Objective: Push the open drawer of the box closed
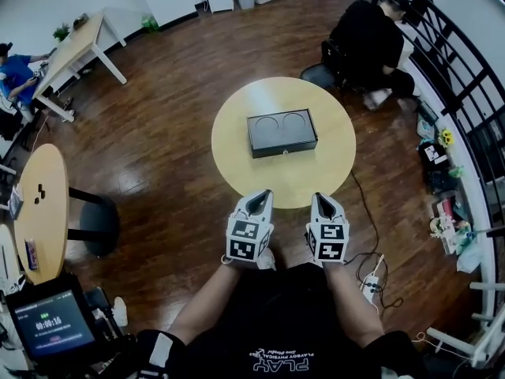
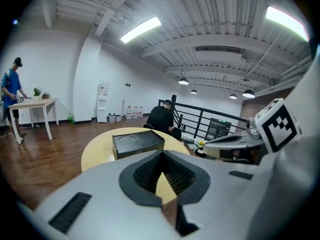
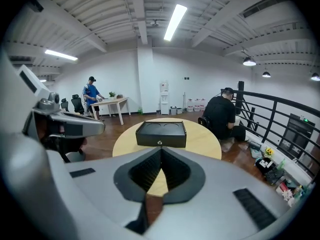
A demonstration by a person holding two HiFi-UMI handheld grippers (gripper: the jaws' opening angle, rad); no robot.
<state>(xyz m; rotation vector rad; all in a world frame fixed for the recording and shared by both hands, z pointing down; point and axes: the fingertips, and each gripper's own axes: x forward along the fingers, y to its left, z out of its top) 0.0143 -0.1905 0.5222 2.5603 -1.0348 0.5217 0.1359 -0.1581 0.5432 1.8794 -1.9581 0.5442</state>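
- Black box (image 1: 282, 131) is seen lying near the middle of the round yellow table (image 1: 237, 168), with two ring shapes marked on its lid.
- Its drawer front (image 3: 172, 141), fitted with a small round knob (image 3: 159, 143), is turned toward the grippers. How far the drawer is pulled out cannot be told.
- Neither gripper is touching the box. Both are held over the table's near edge, well apart from the box.
- Clenched now is the left gripper (image 1: 263, 193): its jaw tips are brought together and nothing is caught between them.
- Just beside it, the right gripper (image 1: 319, 197) is pressed closed the same way, empty and pointed at the box.
- A marker cube (image 1: 248, 240) is carried on the back of each gripper.
- Dark wooden floor (image 1: 166, 109) is spread all round the table.
- Beyond the table, a person in black (image 1: 369, 30) is seated close to a dark railing (image 1: 465, 85).
- Far off on the left, a person in blue (image 1: 16, 73) is placed by a white-legged table (image 1: 75, 44).
- Nearer on that side, an oval wooden table (image 1: 39, 204) is set.
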